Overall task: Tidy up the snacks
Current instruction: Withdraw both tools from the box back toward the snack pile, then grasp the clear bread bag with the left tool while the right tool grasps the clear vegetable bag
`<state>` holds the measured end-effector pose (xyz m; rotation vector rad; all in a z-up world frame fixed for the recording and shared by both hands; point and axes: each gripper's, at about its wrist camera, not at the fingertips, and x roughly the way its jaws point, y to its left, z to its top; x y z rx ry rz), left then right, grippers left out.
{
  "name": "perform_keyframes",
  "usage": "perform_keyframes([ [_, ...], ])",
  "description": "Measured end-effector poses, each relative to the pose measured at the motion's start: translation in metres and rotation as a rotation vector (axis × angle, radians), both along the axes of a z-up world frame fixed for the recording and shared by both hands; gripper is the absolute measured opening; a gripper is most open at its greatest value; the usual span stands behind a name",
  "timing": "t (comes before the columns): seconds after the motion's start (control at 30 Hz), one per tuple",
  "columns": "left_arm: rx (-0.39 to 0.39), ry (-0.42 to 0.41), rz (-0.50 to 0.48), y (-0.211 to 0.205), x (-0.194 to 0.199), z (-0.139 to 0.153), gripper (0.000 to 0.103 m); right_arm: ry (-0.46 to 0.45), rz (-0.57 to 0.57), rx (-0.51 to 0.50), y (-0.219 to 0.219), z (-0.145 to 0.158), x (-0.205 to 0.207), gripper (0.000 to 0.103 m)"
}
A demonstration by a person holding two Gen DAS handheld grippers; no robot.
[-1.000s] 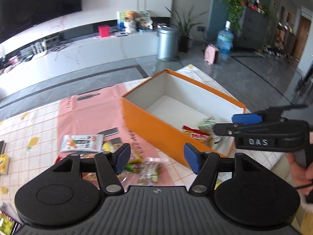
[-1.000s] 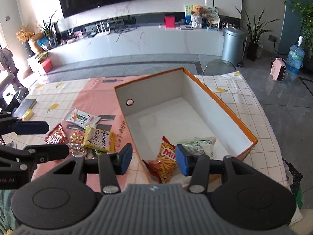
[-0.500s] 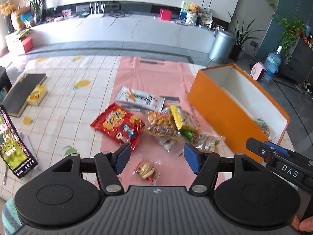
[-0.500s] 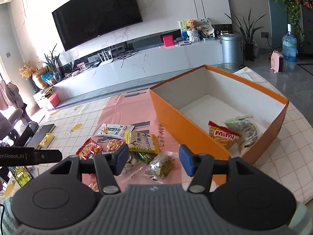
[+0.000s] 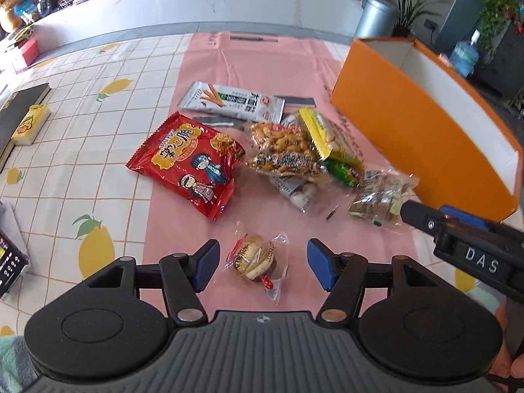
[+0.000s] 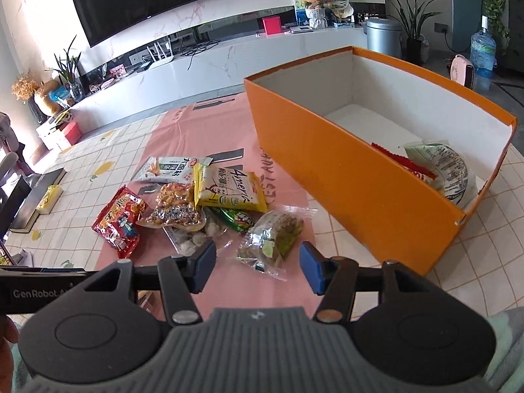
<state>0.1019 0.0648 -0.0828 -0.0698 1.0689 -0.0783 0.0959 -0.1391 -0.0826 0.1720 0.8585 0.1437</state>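
Note:
Several snack packets lie on a pink mat (image 5: 209,52). My left gripper (image 5: 260,268) is open, its jaws either side of a small clear-wrapped pastry (image 5: 257,258). A red chip bag (image 5: 190,163), a peanut bag (image 5: 283,149) and a yellow packet (image 5: 327,134) lie beyond it. My right gripper (image 6: 257,267) is open, just short of a clear packet of green and brown snacks (image 6: 273,234); it also shows in the left wrist view (image 5: 380,198). The orange box (image 6: 353,170) stands at the right and holds a red packet (image 6: 416,168) and a pale green packet (image 6: 442,167).
A white carrot-stick packet (image 5: 232,100) lies at the far side of the pile. A dark book (image 5: 19,111) with a yellow pack (image 5: 31,124) sits at the table's left. A device with a screen (image 5: 9,258) lies near the left front edge.
Both grippers swung from the orange box to the snack pile and came lower. The left now straddles the small pastry; the right is near the clear packet.

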Motion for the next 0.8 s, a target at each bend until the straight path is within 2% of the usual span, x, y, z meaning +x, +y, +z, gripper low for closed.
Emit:
perform_keyframes([
  [0.13, 0.018, 0.057, -0.005, -0.001, 0.012, -0.014, 0.073, 0.029, -0.002, -0.029, 0.004, -0.011, 0.018, 0.059],
  [0.43, -0.009, 0.082, -0.053, 0.002, 0.020, -0.034, 0.072, 0.096, -0.017, -0.032, 0.009, -0.034, 0.046, 0.062],
  [0.73, -0.017, 0.084, -0.076, 0.003, 0.024, -0.044, 0.058, 0.144, -0.020, -0.029, 0.016, -0.053, 0.058, 0.061],
  [0.8, -0.021, 0.076, -0.081, 0.004, 0.025, -0.044, 0.055, 0.147, -0.016, -0.038, 0.017, -0.057, 0.059, 0.057],
])
